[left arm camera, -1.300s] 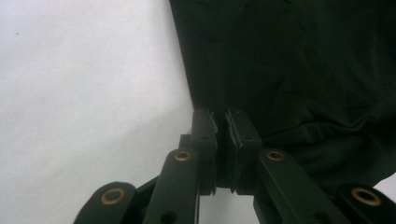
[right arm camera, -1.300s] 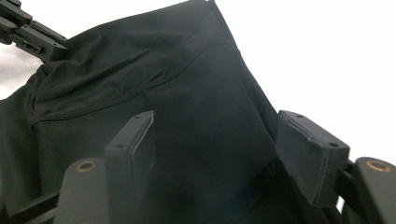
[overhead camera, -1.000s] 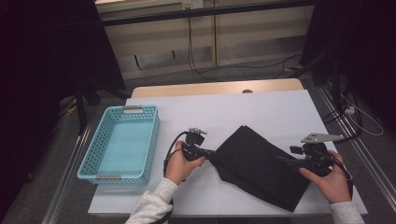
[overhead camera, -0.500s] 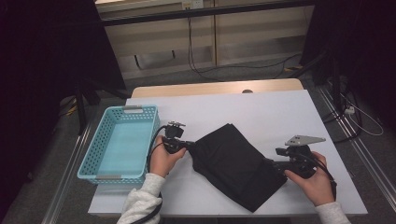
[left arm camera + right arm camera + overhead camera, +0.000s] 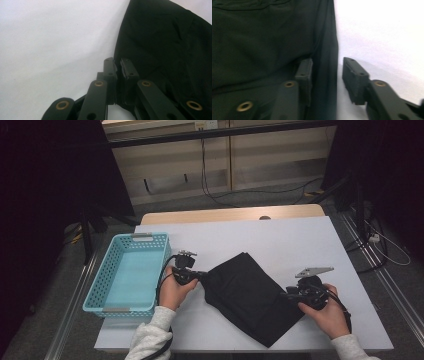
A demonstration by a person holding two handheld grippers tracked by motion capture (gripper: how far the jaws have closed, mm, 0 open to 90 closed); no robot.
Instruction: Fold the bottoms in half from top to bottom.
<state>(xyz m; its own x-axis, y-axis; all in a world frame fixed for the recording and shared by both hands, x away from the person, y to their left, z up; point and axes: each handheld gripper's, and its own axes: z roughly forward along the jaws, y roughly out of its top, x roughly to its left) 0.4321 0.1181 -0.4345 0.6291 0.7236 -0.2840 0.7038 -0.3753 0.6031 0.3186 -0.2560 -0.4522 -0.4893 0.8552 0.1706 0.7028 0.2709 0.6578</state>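
The folded black cloth garment [image 5: 252, 297] lies slantwise on the white desk [image 5: 280, 240], nearer the front edge than the back, its left corner towards the light-blue perforated plastic basket [image 5: 131, 272] at the desk's left edge and its lower right side towards the front right corner. The likeliest trouble, as I judge it, is on the right: the right gripper [image 5: 327, 75] has the garment's edge standing between its jaws, and those jaws have just been closing, yet a clear gap shows between the fabric and the outer pad. One pad lies against the cloth; the other stands off it over bare desk. If the person lifts or pulls now, the edge could slide out, or only the top layer could be caught, so that the fold opens and the garment sags from one end. A pull before the right side is secure would also drag the cloth across the desk from the left grip alone and twist it. The left gripper [image 5: 117, 67] is in better shape: its jaws are drawn nearly together and clamped on the garment's left corner, with a thin pinch of black fabric between the pads. That pinch is narrow and close to the very edge, so a hard tug could strip it free. The basket stands just beside the left hand [image 5: 172, 290], near enough to be knocked.
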